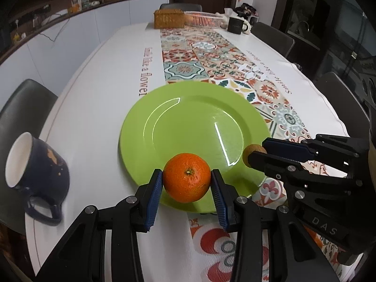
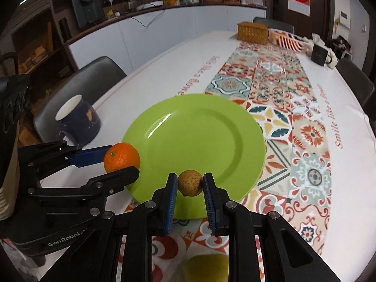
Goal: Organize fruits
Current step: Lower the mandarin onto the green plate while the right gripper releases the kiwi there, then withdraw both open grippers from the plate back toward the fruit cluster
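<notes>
My left gripper is shut on an orange tangerine and holds it over the near rim of a green plate. My right gripper is shut on a small brown round fruit over the plate's near edge. The right gripper with the brown fruit shows at the right in the left wrist view. The left gripper with the tangerine shows at the left in the right wrist view. A yellow-green fruit lies blurred under my right gripper.
A dark blue mug stands left of the plate, also in the right wrist view. A wicker box, a white basket and a black mug stand at the table's far end. Chairs surround the table.
</notes>
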Demonstrator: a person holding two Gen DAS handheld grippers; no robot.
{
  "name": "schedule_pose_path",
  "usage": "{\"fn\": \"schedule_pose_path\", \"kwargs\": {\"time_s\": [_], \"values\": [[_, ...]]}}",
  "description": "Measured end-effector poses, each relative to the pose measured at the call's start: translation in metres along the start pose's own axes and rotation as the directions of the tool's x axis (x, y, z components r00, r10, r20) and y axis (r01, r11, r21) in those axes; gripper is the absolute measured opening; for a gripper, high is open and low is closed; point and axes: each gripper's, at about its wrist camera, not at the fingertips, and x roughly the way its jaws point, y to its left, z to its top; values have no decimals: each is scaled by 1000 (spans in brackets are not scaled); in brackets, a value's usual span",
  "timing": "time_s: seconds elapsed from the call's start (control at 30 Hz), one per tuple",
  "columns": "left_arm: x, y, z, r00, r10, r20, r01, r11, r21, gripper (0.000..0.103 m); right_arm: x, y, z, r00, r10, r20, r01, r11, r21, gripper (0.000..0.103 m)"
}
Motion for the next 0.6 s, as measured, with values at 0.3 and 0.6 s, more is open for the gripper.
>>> {"fn": "schedule_pose_path", "kwargs": {"time_s": [0.3,0.6], "values": [[-6,0,-3,999,46,20,-46,999,-10,52,4,-12,-3,1000,-10,-14,11,999,38,33],[-55,-19,-17,988,107,116,-106,994,-8,61,-49,-9,-23,994,-57,88,54,998,40,40]]}}
